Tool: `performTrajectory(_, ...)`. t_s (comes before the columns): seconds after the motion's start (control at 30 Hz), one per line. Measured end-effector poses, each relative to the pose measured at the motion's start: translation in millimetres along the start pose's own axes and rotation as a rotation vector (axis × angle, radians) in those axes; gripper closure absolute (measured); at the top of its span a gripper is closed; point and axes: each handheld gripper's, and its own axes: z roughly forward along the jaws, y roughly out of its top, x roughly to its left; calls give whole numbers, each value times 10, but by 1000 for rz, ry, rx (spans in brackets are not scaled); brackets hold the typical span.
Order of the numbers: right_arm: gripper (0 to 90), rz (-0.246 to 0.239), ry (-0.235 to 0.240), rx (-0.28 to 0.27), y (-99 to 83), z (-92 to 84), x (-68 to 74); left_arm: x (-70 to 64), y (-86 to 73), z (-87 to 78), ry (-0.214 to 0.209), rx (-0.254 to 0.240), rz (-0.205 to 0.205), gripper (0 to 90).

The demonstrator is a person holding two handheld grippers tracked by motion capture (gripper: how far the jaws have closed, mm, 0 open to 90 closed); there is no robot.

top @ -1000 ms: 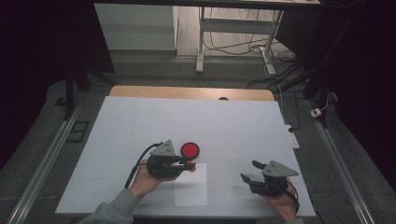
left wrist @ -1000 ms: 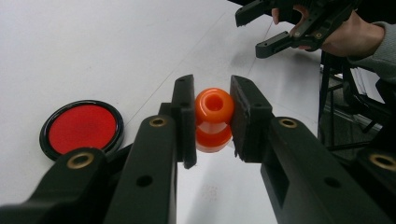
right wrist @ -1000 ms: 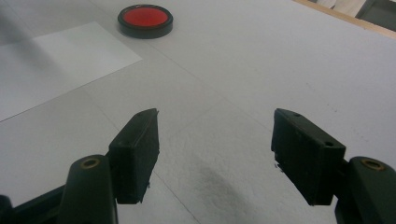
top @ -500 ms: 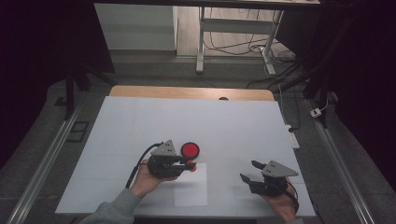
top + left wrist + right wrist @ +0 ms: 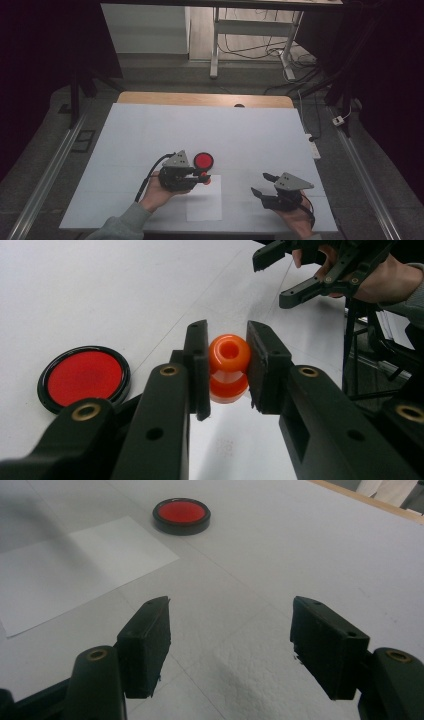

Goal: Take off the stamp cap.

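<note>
Only the red disc (image 5: 203, 160) and paper sheet (image 5: 204, 198) interrupt the table (image 5: 250, 130).

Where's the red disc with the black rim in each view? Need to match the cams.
High view: red disc at centre, just right of the left gripper.
Left gripper view: lower left, beside the jaws.
Right gripper view: top, left of centre.
Shared landmark: the white paper sheet, next to the disc.

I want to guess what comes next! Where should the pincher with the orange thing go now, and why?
Probably down onto the white paper. The left gripper is shut on the orange stamp, beside the red ink pad, and the paper lies just below it.
</note>
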Motion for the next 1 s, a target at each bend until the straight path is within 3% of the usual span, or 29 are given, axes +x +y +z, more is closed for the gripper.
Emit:
performTrajectory(0.33, 320, -8, 38, -2, 53, 79, 94, 1, -4, 9, 2, 2, -2, 724)
performTrajectory(1.0, 319, -23, 59, 5, 107, 175, 199, 8, -30, 50, 3, 13, -6, 724)
